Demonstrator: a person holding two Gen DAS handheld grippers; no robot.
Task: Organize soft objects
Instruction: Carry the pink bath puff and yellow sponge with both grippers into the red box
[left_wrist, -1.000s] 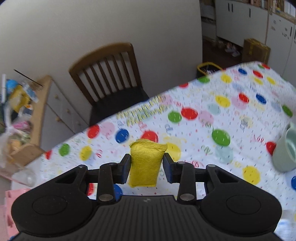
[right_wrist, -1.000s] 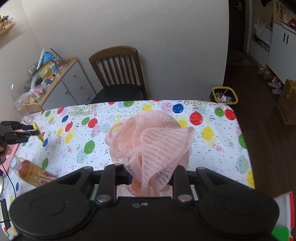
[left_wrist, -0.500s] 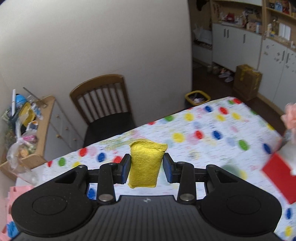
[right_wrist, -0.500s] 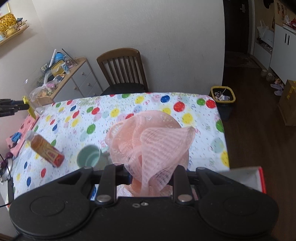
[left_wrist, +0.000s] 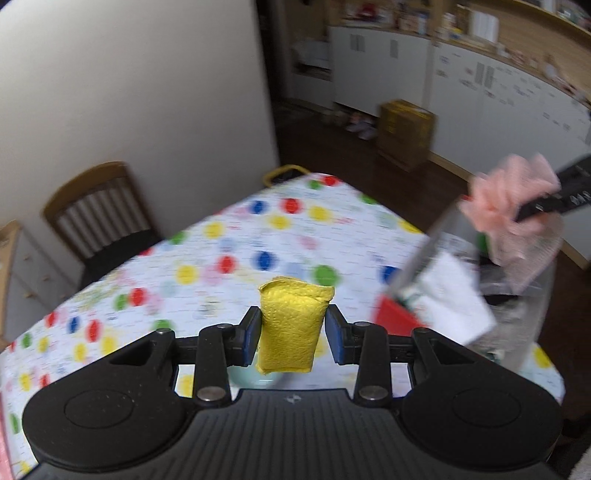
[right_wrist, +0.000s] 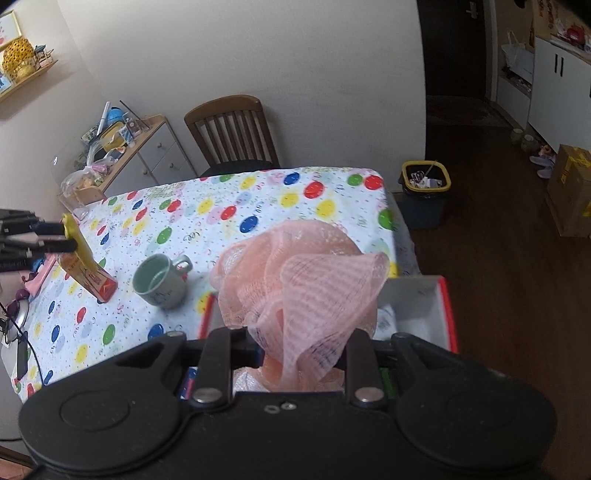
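Note:
My left gripper (left_wrist: 291, 334) is shut on a yellow sponge (left_wrist: 290, 325), held upright high above the polka-dot table (left_wrist: 258, 251). My right gripper (right_wrist: 295, 354) is shut on a pink mesh bath pouf (right_wrist: 306, 288), held over a red-edged box (right_wrist: 447, 317) with white lining at the table's near right corner. In the left wrist view the pouf (left_wrist: 509, 199) and the box (left_wrist: 436, 295) show blurred at the right. In the right wrist view the left gripper (right_wrist: 55, 236) with the sponge (right_wrist: 79, 242) shows at the left edge.
A green mug (right_wrist: 159, 282) and a lying amber bottle (right_wrist: 88, 275) are on the table left of the box. A wooden chair (right_wrist: 232, 129) stands at the far side. A cluttered side cabinet (right_wrist: 122, 155) is at the far left, a bin (right_wrist: 424, 192) on the floor right.
Both grippers have risen and pulled back from the table. The left view has swung right toward the box and pouf. The right gripper now hangs over the box. Both holds are unchanged.

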